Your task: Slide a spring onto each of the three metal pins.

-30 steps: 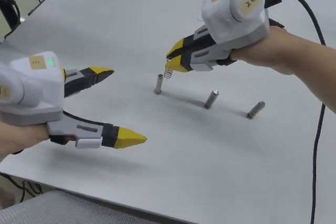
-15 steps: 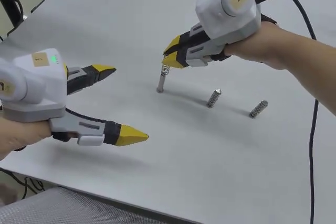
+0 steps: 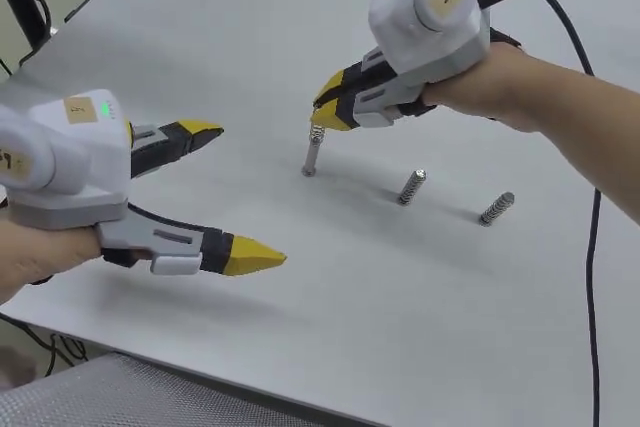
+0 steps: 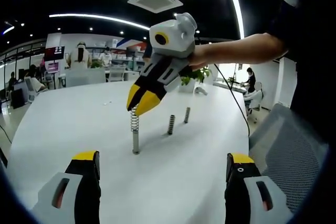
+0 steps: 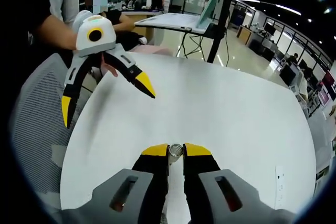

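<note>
My right gripper [image 3: 325, 117] is shut on a small spring [image 3: 316, 133], holding it upright in line with the top of a bare metal pin [image 3: 311, 159] standing on the white table [image 3: 400, 307]. In the left gripper view the spring [image 4: 134, 121] meets the top of the pin [image 4: 136, 142] under the right gripper [image 4: 140, 103]. In its own view the right gripper [image 5: 176, 155] pinches the spring [image 5: 176, 150] end-on. Two other pins [image 3: 410, 187] [image 3: 496, 209] each carry a spring. My left gripper [image 3: 235, 195] hangs open and holds nothing at the near left.
A black cable [image 3: 600, 217] runs from the right gripper down the table's right side. A grey chair [image 3: 120, 397] sits at the near table edge. In the right gripper view the left gripper [image 5: 107, 103] faces me, with people and desks behind it.
My right gripper has carried the spring left and down, from beside the pin's top to directly over it. The left gripper has stayed open and hardly moved.
</note>
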The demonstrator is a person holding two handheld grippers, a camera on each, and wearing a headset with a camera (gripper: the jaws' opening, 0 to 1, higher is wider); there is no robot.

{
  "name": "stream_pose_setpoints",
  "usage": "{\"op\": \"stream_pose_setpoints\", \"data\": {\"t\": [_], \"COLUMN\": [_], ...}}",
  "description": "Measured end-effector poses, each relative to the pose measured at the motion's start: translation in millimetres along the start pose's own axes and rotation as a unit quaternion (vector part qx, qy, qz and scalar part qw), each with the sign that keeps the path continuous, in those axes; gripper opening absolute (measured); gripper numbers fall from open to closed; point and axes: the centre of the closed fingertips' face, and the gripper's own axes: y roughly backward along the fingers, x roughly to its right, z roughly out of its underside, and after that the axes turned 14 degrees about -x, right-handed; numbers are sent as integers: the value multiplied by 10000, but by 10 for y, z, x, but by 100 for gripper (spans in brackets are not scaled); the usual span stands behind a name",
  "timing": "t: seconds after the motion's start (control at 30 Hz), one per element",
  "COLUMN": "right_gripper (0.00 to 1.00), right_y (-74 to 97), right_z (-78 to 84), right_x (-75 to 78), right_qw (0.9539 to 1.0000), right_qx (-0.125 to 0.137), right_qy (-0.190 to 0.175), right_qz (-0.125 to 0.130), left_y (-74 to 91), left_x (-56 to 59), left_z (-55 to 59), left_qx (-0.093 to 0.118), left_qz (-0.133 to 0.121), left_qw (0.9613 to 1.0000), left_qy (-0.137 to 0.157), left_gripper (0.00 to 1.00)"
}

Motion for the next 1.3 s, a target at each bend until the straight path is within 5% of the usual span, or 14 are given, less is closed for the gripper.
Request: {"op": "stream_pose_setpoints", "data": {"t": [1.3], "right_gripper": [7], "right_y": [-286], "right_z": [210], "right_x": [-78], "right_qw": [9993], "right_qx": [-278], "right_qy": [-139], "right_qz": [-193], "left_y": [-3], "left_x": [-1], "left_z": [10], "left_qx": [-5], "left_qz": [-3], "left_qw": [10000], "left_qy": [18], "left_gripper": [97]}}
